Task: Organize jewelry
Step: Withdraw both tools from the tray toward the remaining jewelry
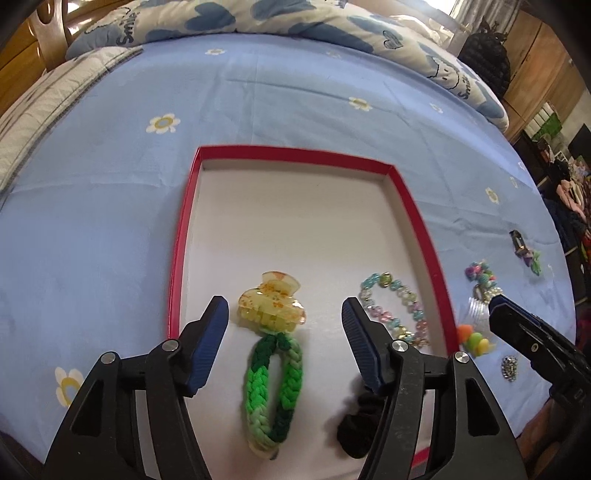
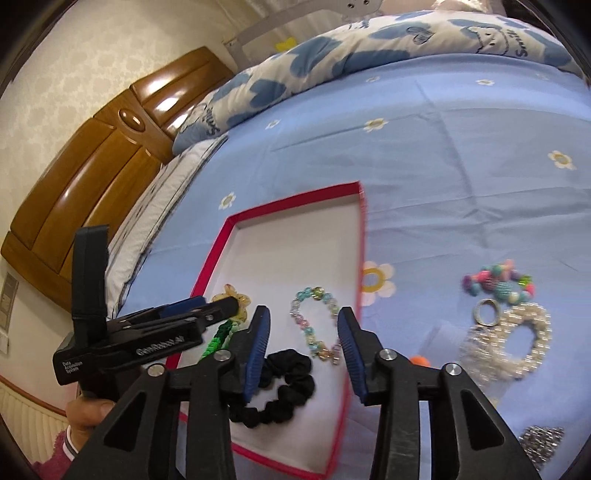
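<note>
A red-rimmed tray (image 1: 188, 206) with a white floor lies on the blue bedsheet. In it are a yellow claw clip (image 1: 271, 306), a green braided band (image 1: 273, 391), a pastel bead bracelet (image 1: 395, 310) and a black scrunchie (image 2: 277, 387). My left gripper (image 1: 282, 325) is open and empty above the clip and the green band. My right gripper (image 2: 303, 332) is open and empty over the tray's right part, near the bead bracelet (image 2: 317, 321). The left gripper shows from the side in the right wrist view (image 2: 207, 314).
Loose pieces lie on the sheet right of the tray: a pearl bracelet (image 2: 517, 343), a multicolour bead bracelet (image 2: 498, 280), a metal ring (image 2: 485, 312), a silver sparkly piece (image 2: 541, 443), an orange and green piece (image 1: 474, 338), a dark clip (image 1: 519, 242). A quilt (image 1: 221, 18) and wooden headboard (image 2: 92, 177) lie beyond.
</note>
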Tool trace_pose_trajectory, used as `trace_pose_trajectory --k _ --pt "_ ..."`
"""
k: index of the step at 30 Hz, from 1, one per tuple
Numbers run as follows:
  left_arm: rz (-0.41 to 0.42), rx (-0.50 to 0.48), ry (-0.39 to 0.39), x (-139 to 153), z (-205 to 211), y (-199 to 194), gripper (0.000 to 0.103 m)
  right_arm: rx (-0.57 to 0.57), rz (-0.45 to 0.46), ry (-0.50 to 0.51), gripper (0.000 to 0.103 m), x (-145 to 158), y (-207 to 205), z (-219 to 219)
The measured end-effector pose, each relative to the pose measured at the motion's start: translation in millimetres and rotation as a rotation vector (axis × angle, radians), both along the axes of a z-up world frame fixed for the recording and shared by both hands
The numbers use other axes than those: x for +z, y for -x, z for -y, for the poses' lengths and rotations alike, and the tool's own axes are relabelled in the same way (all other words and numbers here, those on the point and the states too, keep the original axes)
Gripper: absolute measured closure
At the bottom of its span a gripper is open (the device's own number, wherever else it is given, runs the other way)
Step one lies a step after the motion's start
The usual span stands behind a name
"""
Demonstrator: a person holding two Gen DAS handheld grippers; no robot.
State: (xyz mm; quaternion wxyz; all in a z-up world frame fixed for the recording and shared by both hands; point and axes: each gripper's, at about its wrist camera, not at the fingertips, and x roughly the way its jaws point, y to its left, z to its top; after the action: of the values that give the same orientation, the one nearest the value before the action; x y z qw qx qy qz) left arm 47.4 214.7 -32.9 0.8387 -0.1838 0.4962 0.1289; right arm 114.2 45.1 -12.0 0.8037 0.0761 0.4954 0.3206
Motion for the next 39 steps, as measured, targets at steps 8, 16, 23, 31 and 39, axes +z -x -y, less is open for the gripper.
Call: trace_pose_trajectory --k 8,16,23,31,39 --pt "0.039 -0.027 0.012 24 20 -2 0.039 -0.097 0.008 -0.01 0.059 9 -1 52" --pt "0.053 -0.113 0.014 35 61 -16 0.039 -0.23 0.006 -0.003 0.058 10 0 119" --pt "0.047 -0.184 0.017 36 97 -30 0.039 -0.318 0.001 0.006 0.057 8 2 165" --pt "0.032 -0.259 0.011 34 134 -50 0.039 -0.393 0.002 0.024 0.055 4 2 209" --pt "0.012 -0.311 0.005 27 158 -74 0.039 -0.448 0.007 0.042 0.055 2 -8 244"
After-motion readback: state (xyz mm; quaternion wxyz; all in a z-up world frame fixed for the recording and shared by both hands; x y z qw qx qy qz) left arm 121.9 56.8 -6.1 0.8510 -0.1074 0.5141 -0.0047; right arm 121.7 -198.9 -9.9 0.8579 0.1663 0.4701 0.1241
